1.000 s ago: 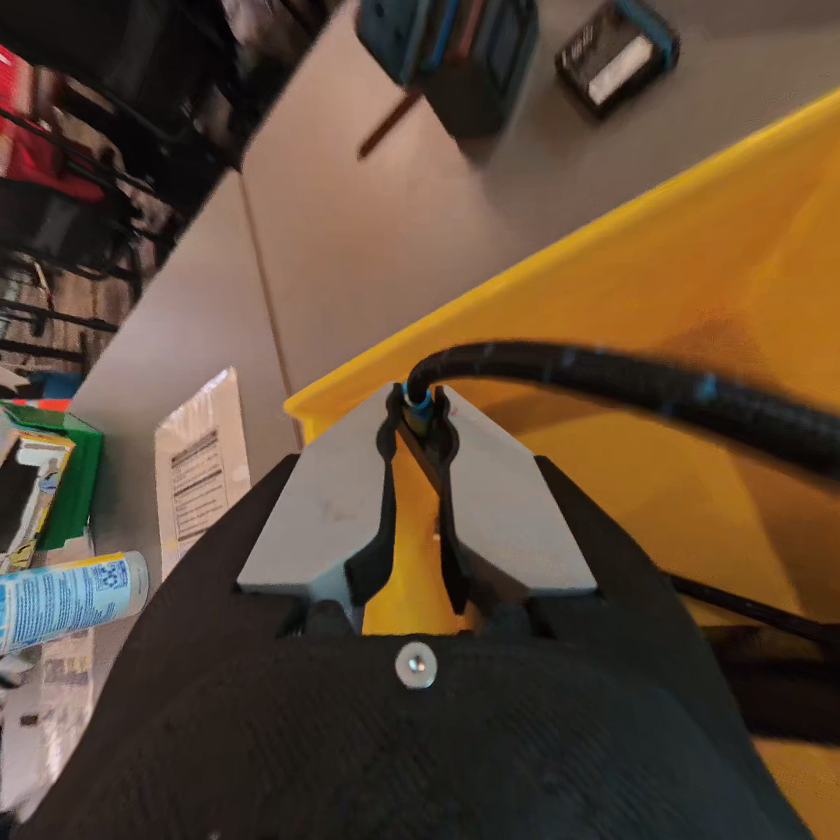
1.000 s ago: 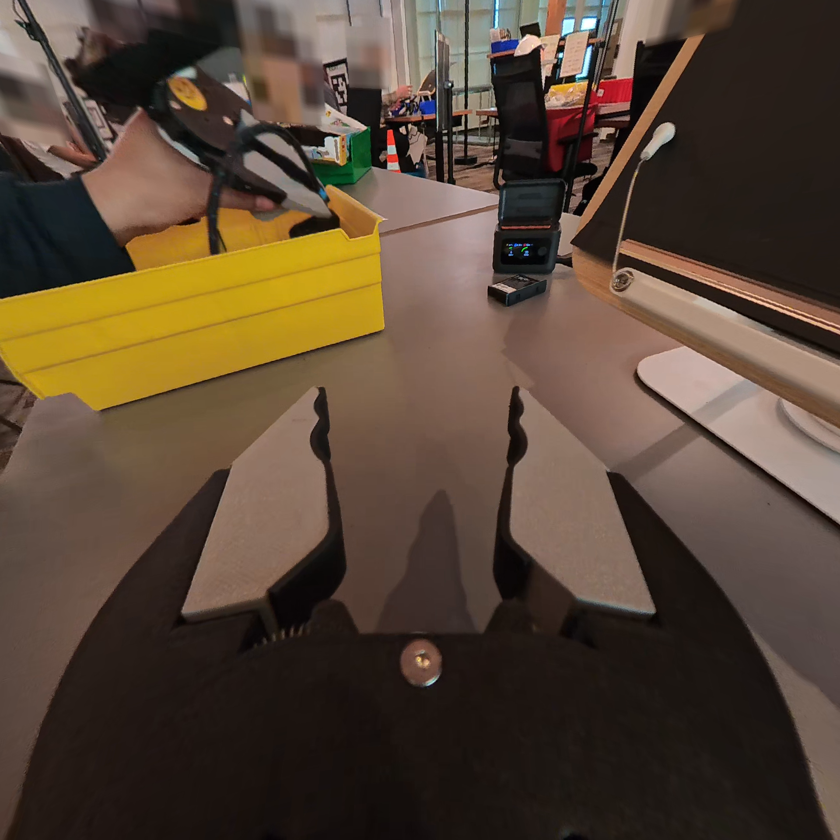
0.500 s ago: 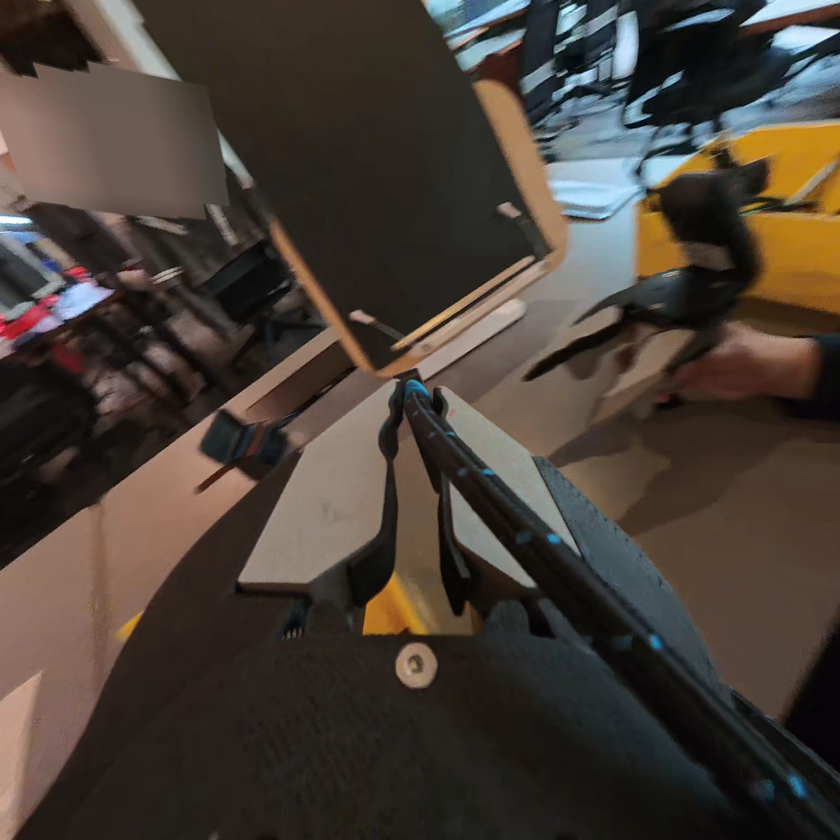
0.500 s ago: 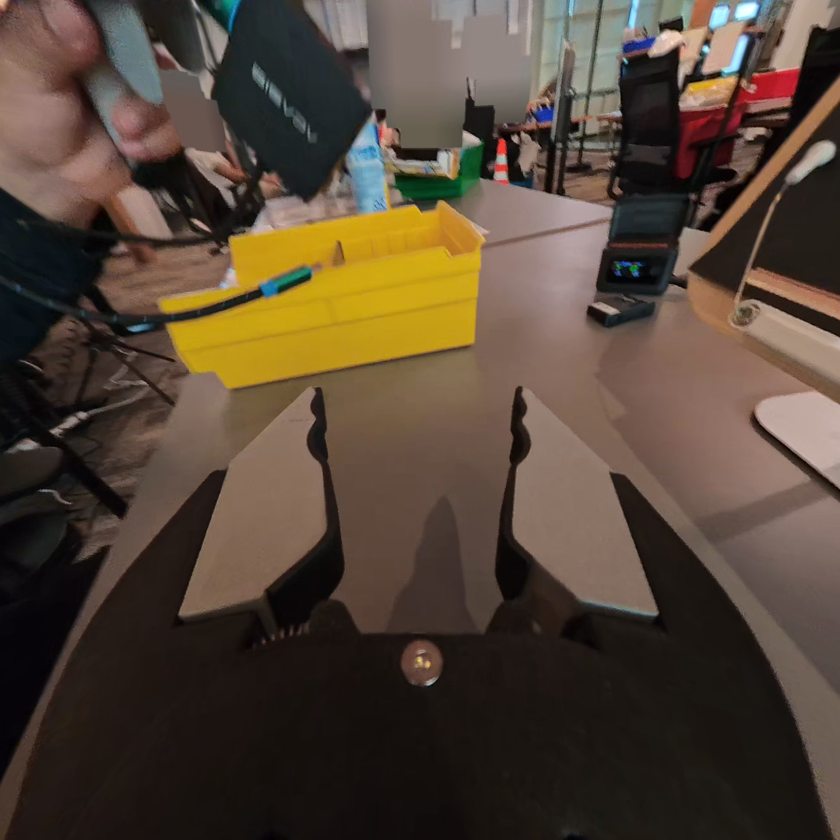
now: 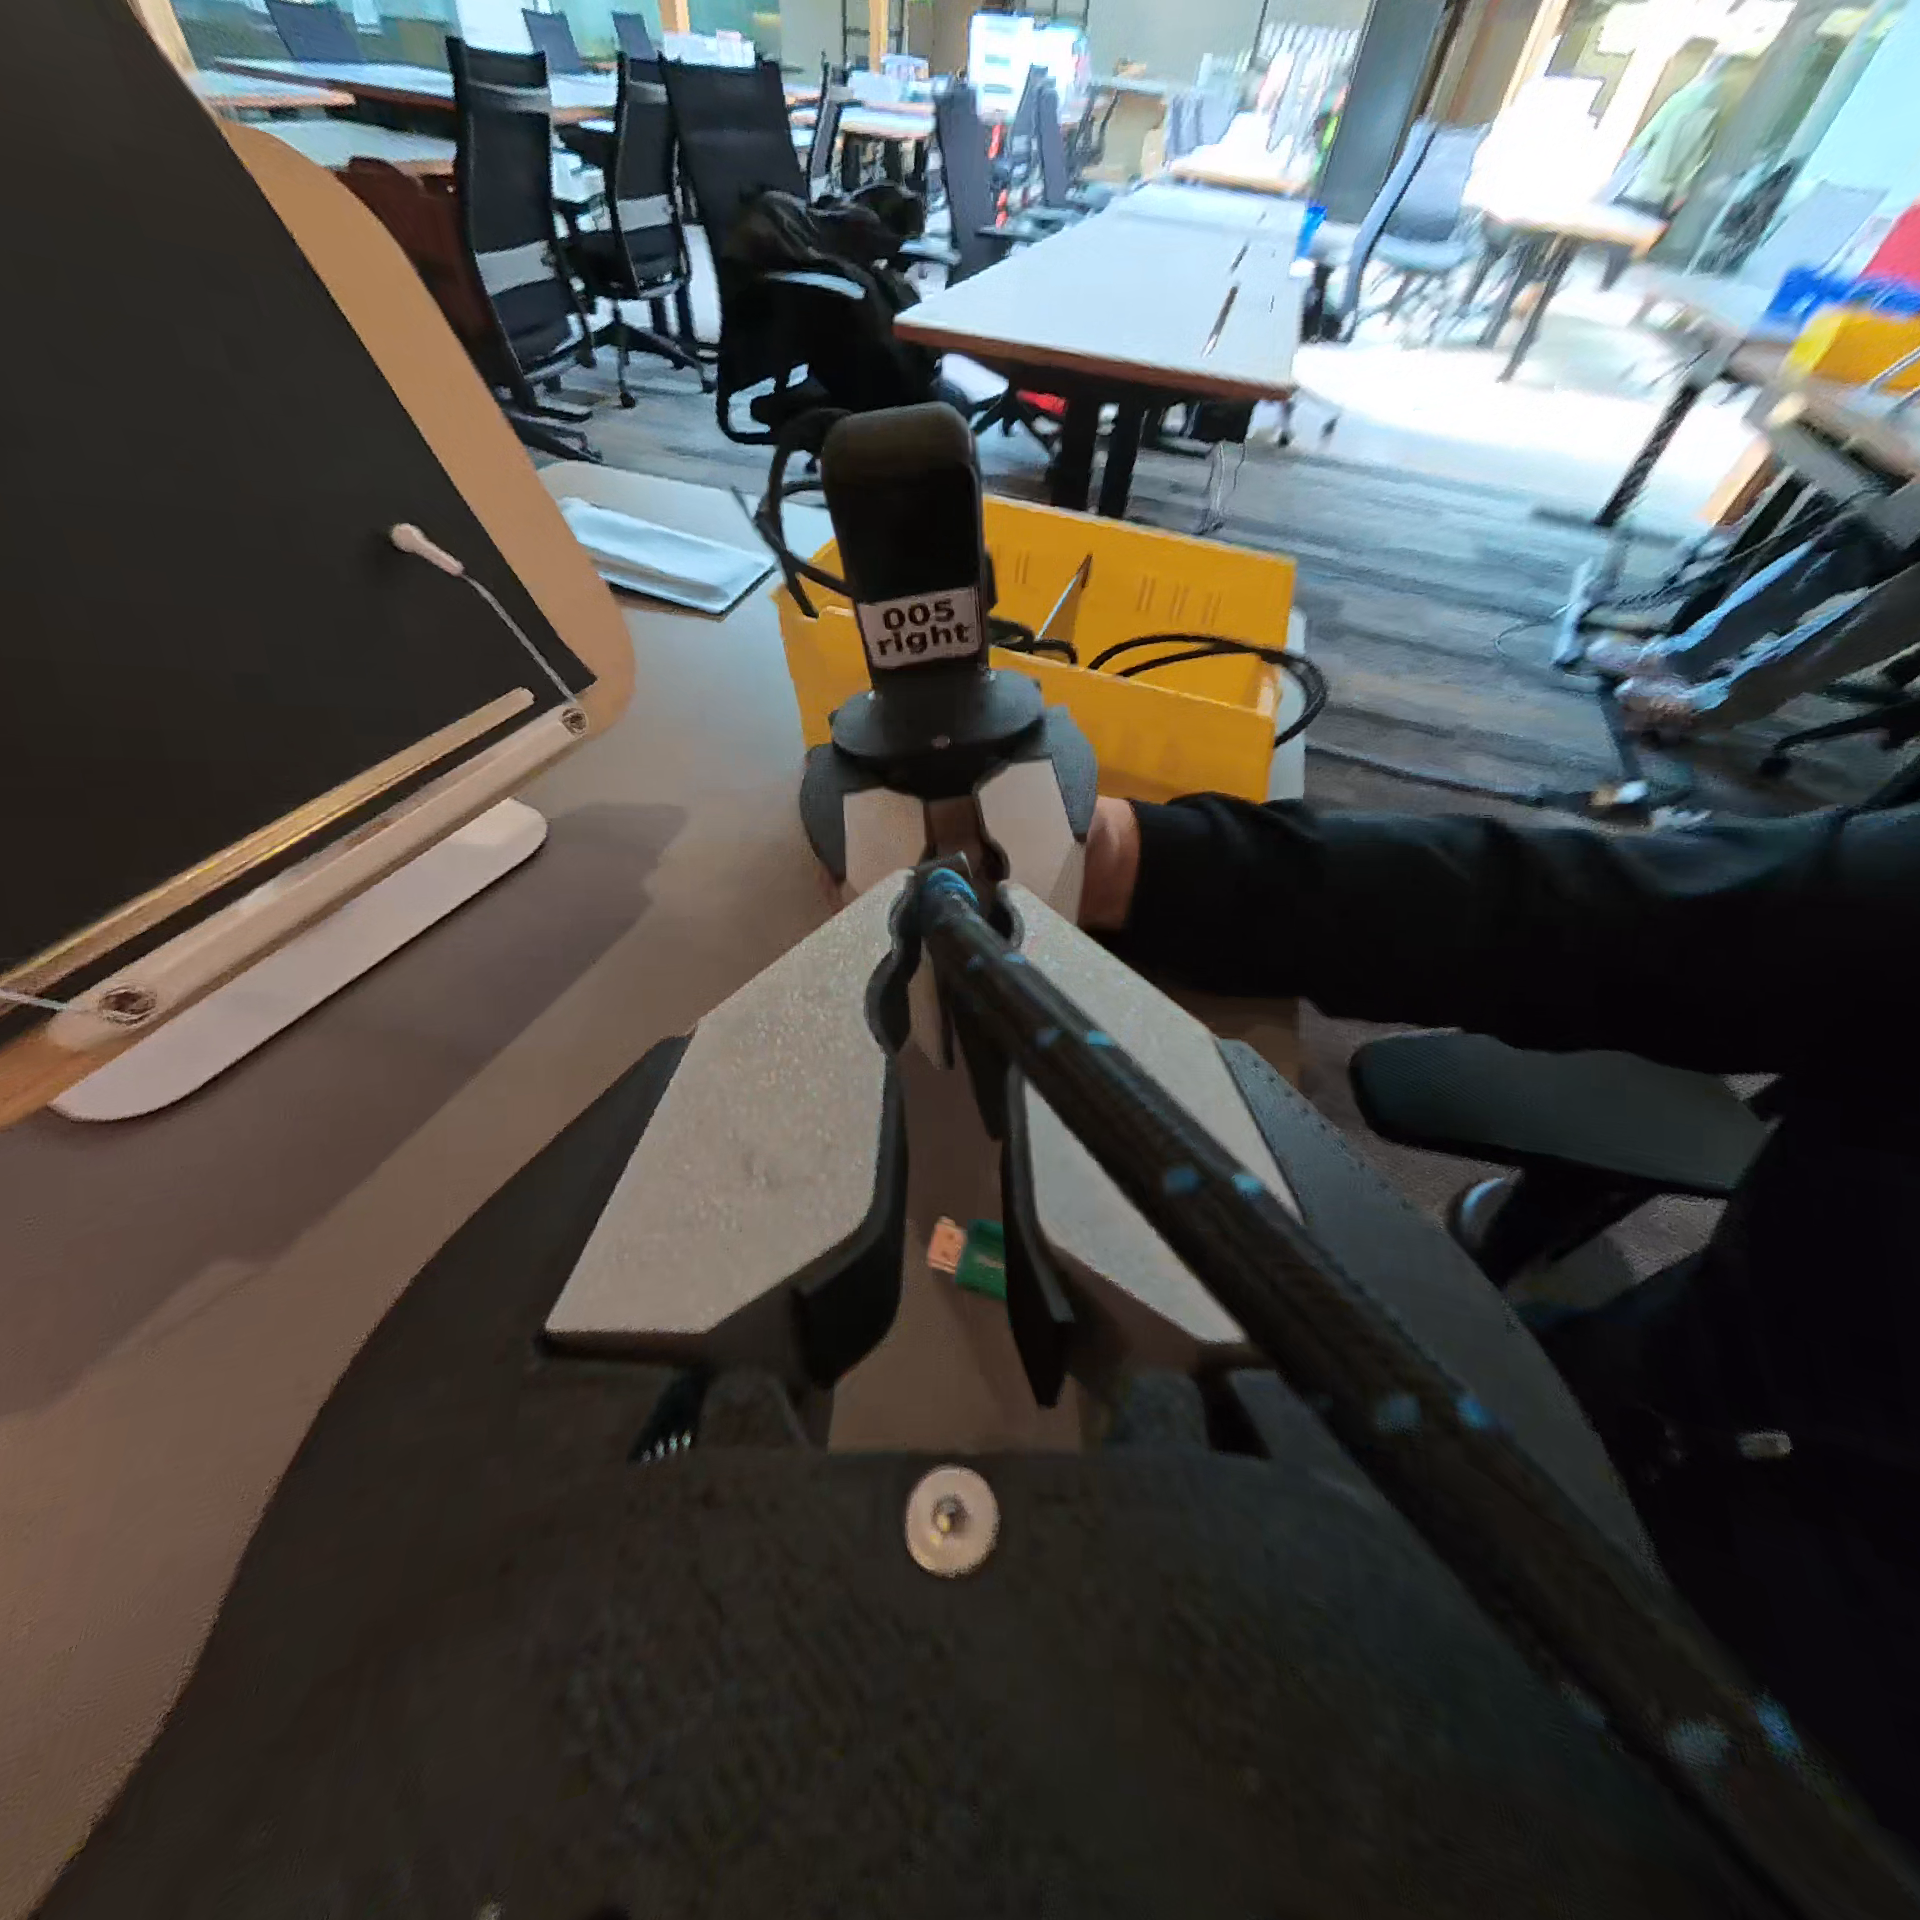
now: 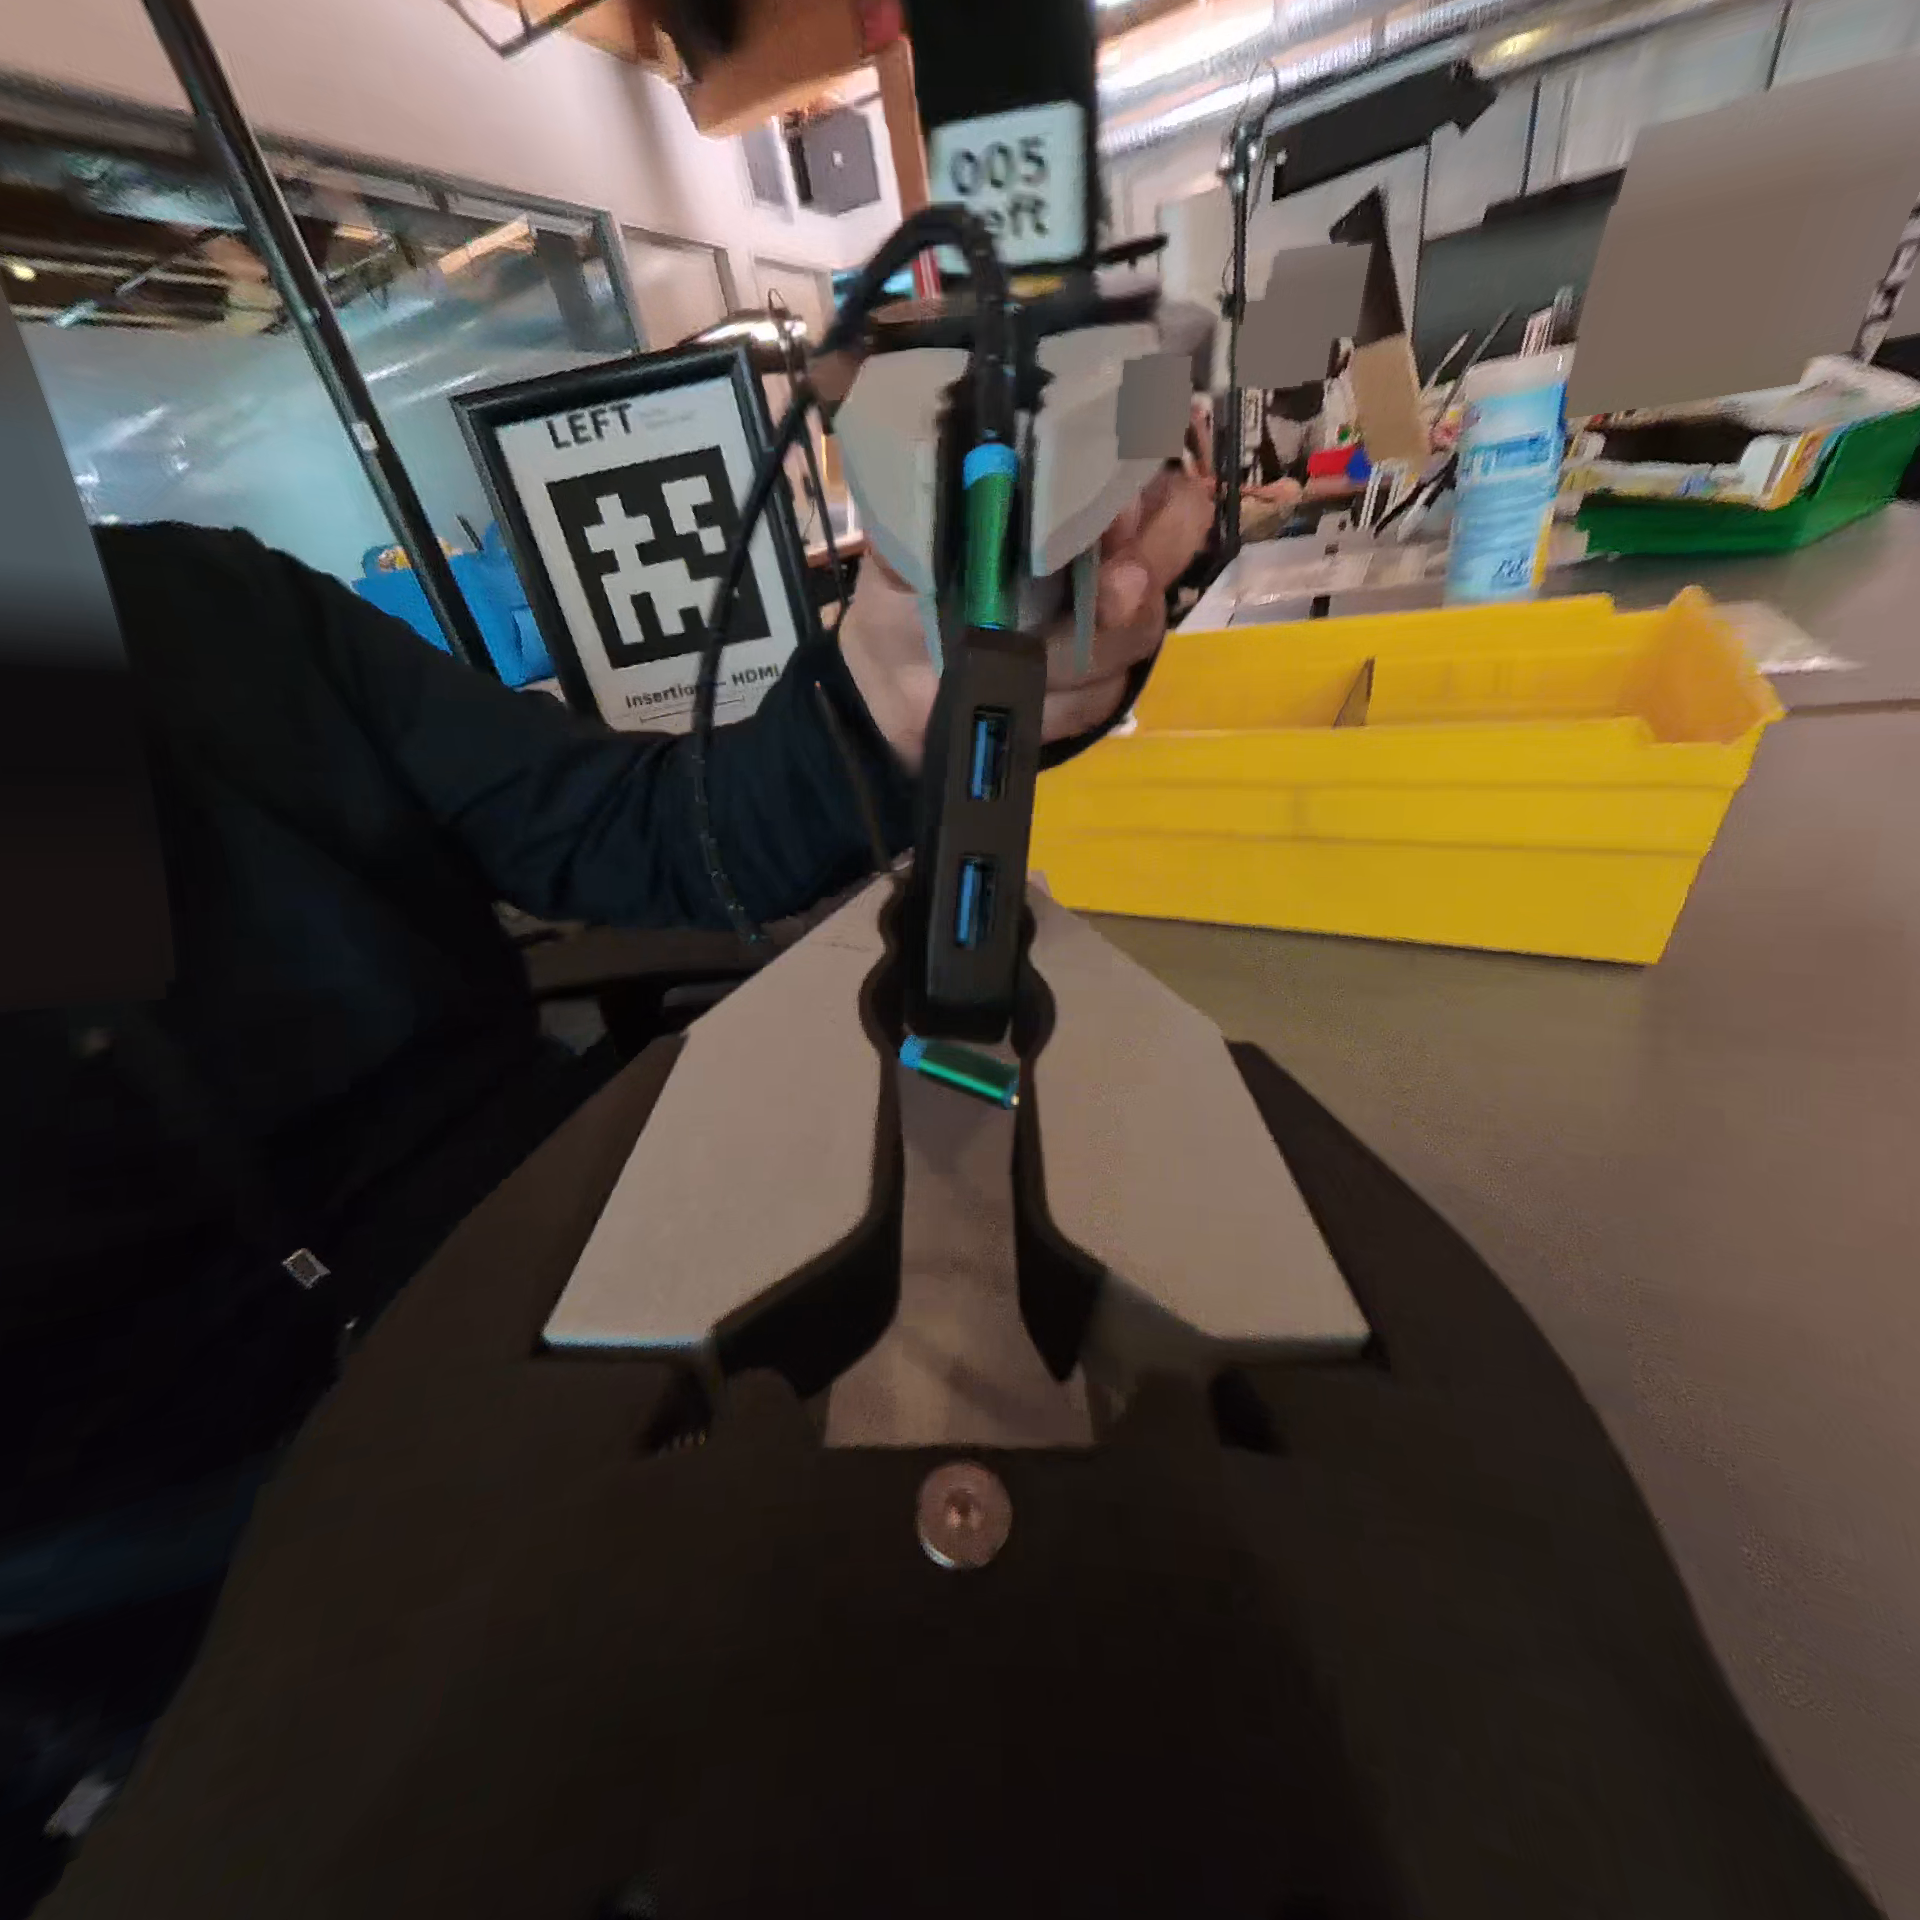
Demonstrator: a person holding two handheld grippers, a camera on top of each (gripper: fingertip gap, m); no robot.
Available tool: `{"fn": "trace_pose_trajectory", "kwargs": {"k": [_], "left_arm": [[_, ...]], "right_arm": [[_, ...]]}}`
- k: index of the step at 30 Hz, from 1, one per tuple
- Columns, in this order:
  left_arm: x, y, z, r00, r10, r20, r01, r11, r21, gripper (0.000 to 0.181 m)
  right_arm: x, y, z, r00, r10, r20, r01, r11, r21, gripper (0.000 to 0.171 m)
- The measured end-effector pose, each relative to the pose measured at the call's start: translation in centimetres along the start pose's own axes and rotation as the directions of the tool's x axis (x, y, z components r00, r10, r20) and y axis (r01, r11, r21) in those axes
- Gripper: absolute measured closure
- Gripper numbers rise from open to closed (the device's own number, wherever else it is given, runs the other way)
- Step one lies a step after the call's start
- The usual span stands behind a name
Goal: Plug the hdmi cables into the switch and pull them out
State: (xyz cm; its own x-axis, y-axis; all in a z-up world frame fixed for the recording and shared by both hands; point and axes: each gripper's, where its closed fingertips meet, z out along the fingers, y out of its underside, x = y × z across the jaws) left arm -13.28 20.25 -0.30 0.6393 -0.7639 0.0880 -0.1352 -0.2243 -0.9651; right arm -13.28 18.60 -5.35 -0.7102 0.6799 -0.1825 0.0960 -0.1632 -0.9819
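Note:
My right gripper [image 6: 956,935] is shut on the lower end of a black switch [image 6: 971,831] with two blue ports, held upright above the table. My left gripper [image 5: 940,899] is shut on a black braided HDMI cable [image 5: 1174,1174] just behind its green plug [image 6: 987,551]. In the right wrist view the left gripper [image 6: 987,488] faces me, and the plug's tip meets the switch's top end; how deep it sits is hidden. A second green plug [image 6: 956,1070] shows just under the switch. The right gripper [image 5: 951,831] shows opposite in the left wrist view.
A yellow bin [image 6: 1403,831] stands on the grey table to the right; in the left wrist view a yellow bin [image 5: 1153,727] with cables is behind the right gripper. A dark board on a white stand [image 5: 260,623] is at left. A framed marker sign [image 6: 644,551] stands behind. One gripper's finger ends stand about 5 cm off the other's.
My right gripper was open and empty over the table; now it is shut on the switch. My left gripper has carried the cable out of the yellow bin and brought its plug to the switch.

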Motion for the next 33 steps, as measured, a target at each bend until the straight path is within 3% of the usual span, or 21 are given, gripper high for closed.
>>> {"fn": "trace_pose_trajectory", "kwargs": {"k": [6,9,14,19,20,21,23,25,27,29,31,33], "left_arm": [[-1.9,-1.4,1.2,0.993,-0.110,-0.044,0.116,0.978,0.175,0.165],[-4.0,0.5,2.1,0.982,-0.185,0.024,0.179,0.971,0.159,0.142],[-4.1,3.9,5.0,0.980,-0.191,-0.048,0.194,0.976,0.094,0.128],[-2.7,2.8,6.2,0.961,-0.176,-0.215,0.216,0.960,0.178,0.139],[-2.7,3.1,6.3,0.966,-0.154,-0.206,0.195,0.961,0.196,0.159],[-3.2,3.6,6.4,0.979,-0.131,-0.157,0.162,0.966,0.202,0.170],[-3.6,4.7,6.1,0.993,-0.078,-0.094,0.094,0.980,0.174,0.170],[-5.4,6.0,6.0,0.997,-0.022,0.069,0.014,0.994,0.111,0.170],[-7.3,7.1,5.8,0.938,0.172,0.300,-0.173,0.985,-0.021,0.170],[-9.0,6.9,4.8,0.749,0.421,0.511,-0.383,0.905,-0.183,0.169],[-9.5,6.8,4.3,0.610,0.543,0.577,-0.477,0.833,-0.280,0.169],[-9.8,6.8,4.1,0.532,0.603,0.595,-0.512,0.788,-0.342,0.169]], "right_arm": [[1.6,-2.6,-3.2,0.994,-0.004,-0.106,0.021,0.987,0.158,0.160],[2.5,-4.1,-5.5,0.987,0.028,-0.159,0.015,0.964,0.264,0.161],[2.8,-5.5,-7.4,0.984,0.061,-0.170,0.007,0.928,0.372,0.161],[3.8,-3.6,-5.4,0.978,0.073,-0.197,-0.013,0.957,0.289,0.160],[4.0,-3.0,-4.7,0.979,0.074,-0.192,-0.022,0.965,0.261,0.161],[4.2,-2.4,-4.2,0.978,0.080,-0.193,-0.033,0.972,0.233,0.161],[4.8,-1.4,-3.7,0.975,0.095,-0.200,-0.055,0.979,0.195,0.159],[6.5,-0.2,-3.7,0.952,0.149,-0.268,-0.109,0.982,0.157,0.148],[8.2,0.9,-4.0,0.914,0.218,-0.342,-0.177,0.973,0.145,0.131],[9.1,2.0,-4.5,0.880,0.291,-0.376,-0.248,0.955,0.160,0.126],[9.4,2.2,-5.2,0.859,0.348,-0.375,-0.287,0.935,0.208,0.116],[9.1,1.8,-5.7,0.861,0.391,-0.327,-0.316,0.912,0.260,0.119]]}}
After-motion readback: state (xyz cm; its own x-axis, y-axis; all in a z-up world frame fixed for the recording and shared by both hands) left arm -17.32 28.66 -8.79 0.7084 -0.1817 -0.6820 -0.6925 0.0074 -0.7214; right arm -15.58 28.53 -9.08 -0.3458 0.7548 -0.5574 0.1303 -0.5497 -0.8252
